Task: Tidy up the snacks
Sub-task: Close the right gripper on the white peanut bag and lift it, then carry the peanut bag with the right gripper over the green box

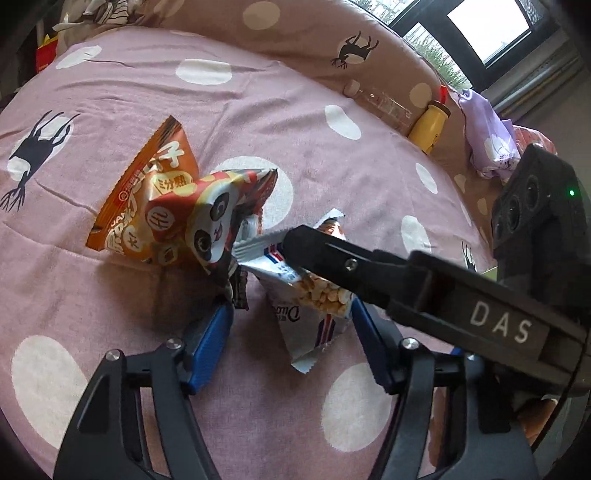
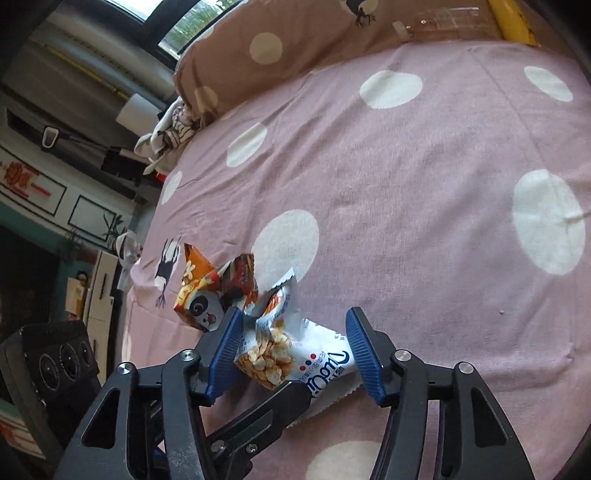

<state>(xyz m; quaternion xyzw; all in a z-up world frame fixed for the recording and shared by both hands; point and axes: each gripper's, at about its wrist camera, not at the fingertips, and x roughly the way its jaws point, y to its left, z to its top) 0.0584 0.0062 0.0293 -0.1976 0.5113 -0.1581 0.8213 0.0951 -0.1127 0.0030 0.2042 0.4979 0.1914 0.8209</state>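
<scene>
A white snack packet printed with biscuits lies on the pink dotted bed sheet. Its lower end sits between the blue pads of my left gripper, whose left pad stands clear of it, so that gripper is open. My right gripper straddles the same white packet, and both pads press its crumpled sides. One black finger of the right gripper crosses over the packet. Just beyond lie a red panda packet and an orange packet, overlapping.
A brown dotted pillow runs along the far side of the bed. A clear bottle, a yellow bottle and a purple cloth rest against it. The bed's edge drops to furniture on the left.
</scene>
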